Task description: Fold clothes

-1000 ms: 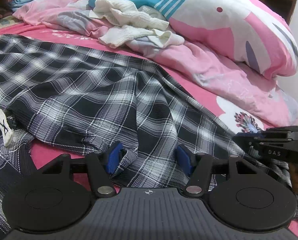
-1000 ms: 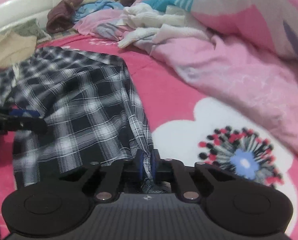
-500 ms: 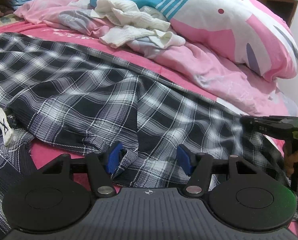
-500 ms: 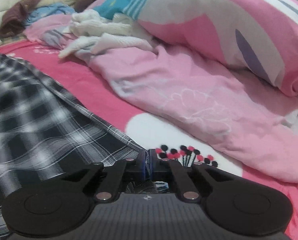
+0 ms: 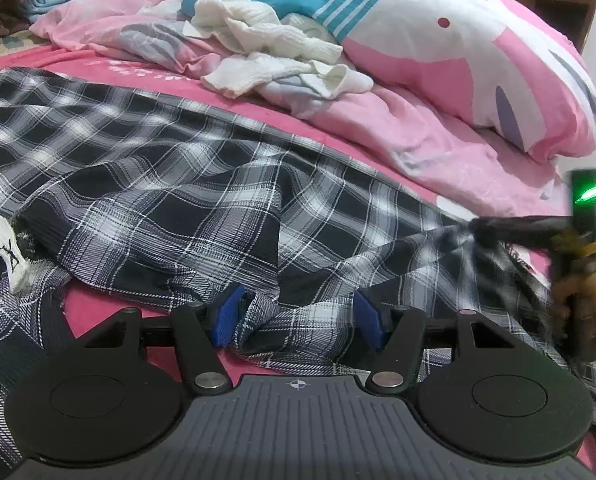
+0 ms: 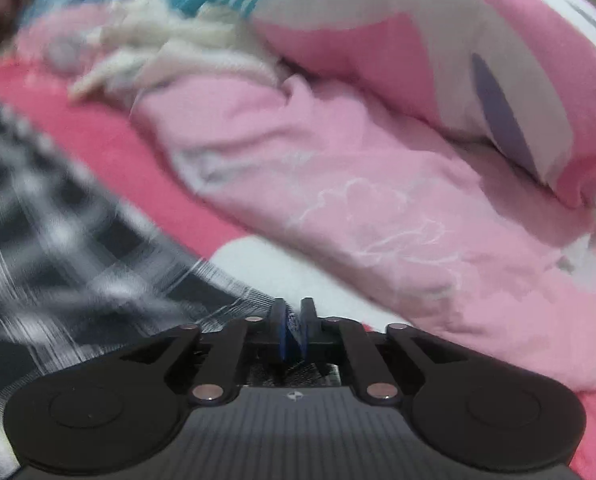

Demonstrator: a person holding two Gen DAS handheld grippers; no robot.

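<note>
White garment lies on pink quilt beyond plaid shirt.

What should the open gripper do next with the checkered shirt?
Probably close the left hand-held gripper on the bunched fold of the plaid shirt lying between its open blue pads. The right hand-held gripper is shut on the shirt's edge, so gripping both ends would let the cloth be stretched flat for folding.

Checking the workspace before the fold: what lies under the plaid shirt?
The plaid shirt lies on the pink bedsheet, which shows at its edges. Whatever lies beneath its middle is covered. A white tag rests on the fabric at the left.
</note>
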